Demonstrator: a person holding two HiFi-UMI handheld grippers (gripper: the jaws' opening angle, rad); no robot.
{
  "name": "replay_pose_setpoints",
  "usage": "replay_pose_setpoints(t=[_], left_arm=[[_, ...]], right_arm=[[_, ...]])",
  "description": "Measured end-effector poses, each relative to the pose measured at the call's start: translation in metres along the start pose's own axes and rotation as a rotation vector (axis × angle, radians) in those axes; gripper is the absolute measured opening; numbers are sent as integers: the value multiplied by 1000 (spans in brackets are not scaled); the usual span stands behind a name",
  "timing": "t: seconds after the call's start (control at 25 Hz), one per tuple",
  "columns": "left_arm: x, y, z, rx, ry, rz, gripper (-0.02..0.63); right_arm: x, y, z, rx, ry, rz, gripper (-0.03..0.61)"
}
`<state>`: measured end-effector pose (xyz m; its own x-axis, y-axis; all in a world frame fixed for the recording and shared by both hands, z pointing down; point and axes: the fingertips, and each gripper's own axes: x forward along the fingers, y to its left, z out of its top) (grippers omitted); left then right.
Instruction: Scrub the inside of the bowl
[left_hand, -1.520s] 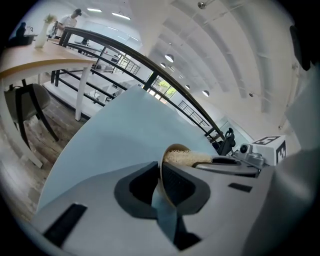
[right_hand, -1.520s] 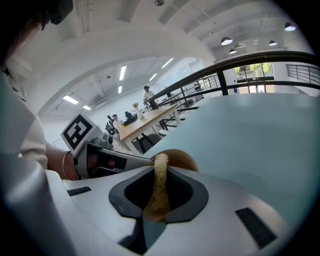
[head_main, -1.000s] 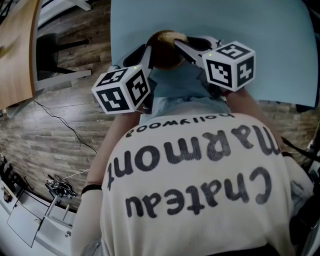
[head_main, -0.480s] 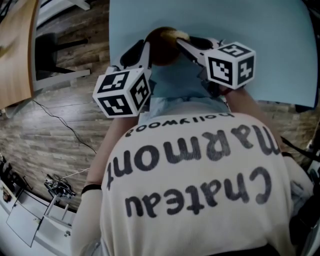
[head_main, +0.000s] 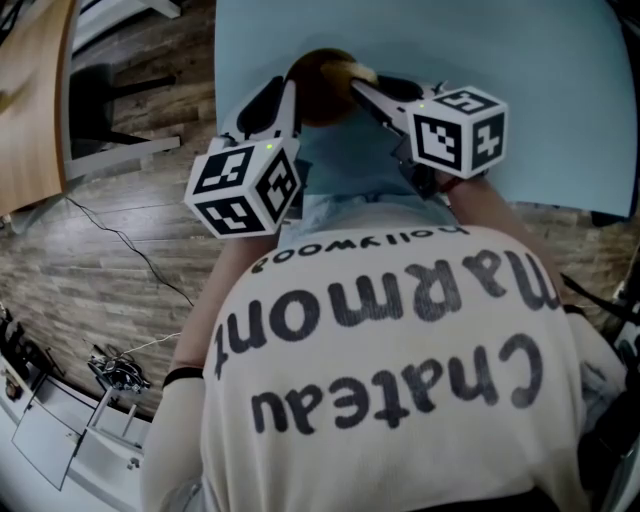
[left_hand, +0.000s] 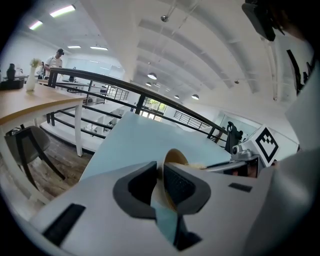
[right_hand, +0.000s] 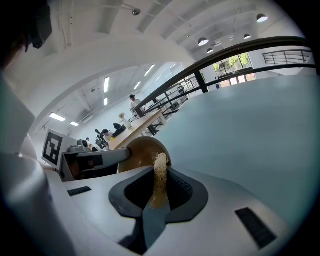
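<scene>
A brown bowl (head_main: 318, 85) is held tilted over the light blue table (head_main: 520, 60). My left gripper (head_main: 290, 95) comes at it from the left. Its jaws have just been opening a little, and the bowl's thin wall (left_hand: 175, 159) still sits pinched between the pads of the left gripper (left_hand: 161, 176). My right gripper (head_main: 362, 86) reaches in from the right, shut on a beige fibrous scrubber (right_hand: 160, 177). The scrubber's tip lies against the bowl's rim (right_hand: 142, 150). The bowl's inside is mostly hidden.
The person's printed shirt (head_main: 400, 370) fills the lower head view. A wooden desk (head_main: 30, 100) and a dark chair (head_main: 100, 100) stand at the left on the plank floor. Cables (head_main: 120, 375) lie at the lower left. Railings and distant people show behind.
The left gripper and the bowl have shifted slightly up and away in the head view, with a small roll. The right gripper has hardly moved.
</scene>
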<state>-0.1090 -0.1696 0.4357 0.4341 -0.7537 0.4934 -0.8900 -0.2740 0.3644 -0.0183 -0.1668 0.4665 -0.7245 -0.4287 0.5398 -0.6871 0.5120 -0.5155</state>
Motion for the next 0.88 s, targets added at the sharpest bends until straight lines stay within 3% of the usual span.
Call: replay_pose_setpoints(t=[0.88], left_arm=[[-8,-14,-13,-73,-16,8,39]], right_arm=[[-7,23,-29,41,58,86,66]])
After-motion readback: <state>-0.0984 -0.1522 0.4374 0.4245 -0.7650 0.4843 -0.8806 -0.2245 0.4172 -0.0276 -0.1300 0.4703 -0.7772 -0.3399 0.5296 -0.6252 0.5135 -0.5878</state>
